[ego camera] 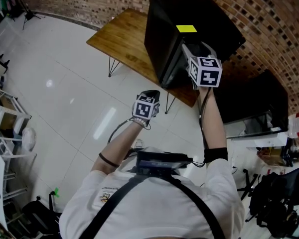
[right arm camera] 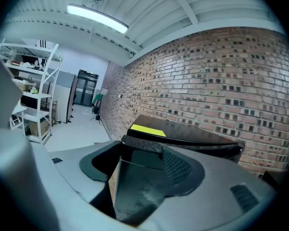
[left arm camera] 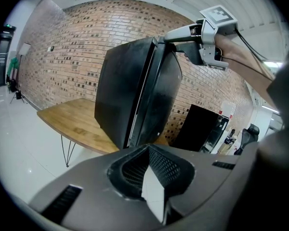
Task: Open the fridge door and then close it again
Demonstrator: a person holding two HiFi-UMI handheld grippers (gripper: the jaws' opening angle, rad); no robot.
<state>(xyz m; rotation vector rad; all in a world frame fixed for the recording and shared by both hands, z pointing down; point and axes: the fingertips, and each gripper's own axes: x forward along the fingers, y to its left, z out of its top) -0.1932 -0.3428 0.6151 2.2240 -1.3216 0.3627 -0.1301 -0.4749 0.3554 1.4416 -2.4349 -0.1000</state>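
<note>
On the wooden table (ego camera: 120, 36): the black fridge (ego camera: 202, 21), against the brick wall (ego camera: 269, 14).
My right gripper (right arm camera: 137, 172): spread wide astride the fridge door's (right arm camera: 135, 191) top edge, with a sliver of gap on one side.
My left gripper (left arm camera: 147, 150): pressed together, empty, low, well apart from the fridge.
Left gripper view only: the door stands slightly ajar.

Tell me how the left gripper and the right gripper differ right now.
The left gripper is shut and empty; the right gripper is open, its jaws astride the top edge of the fridge door. The left gripper hangs low, clear of that door; the right gripper is raised to it. Both carry a marker cube.
</note>
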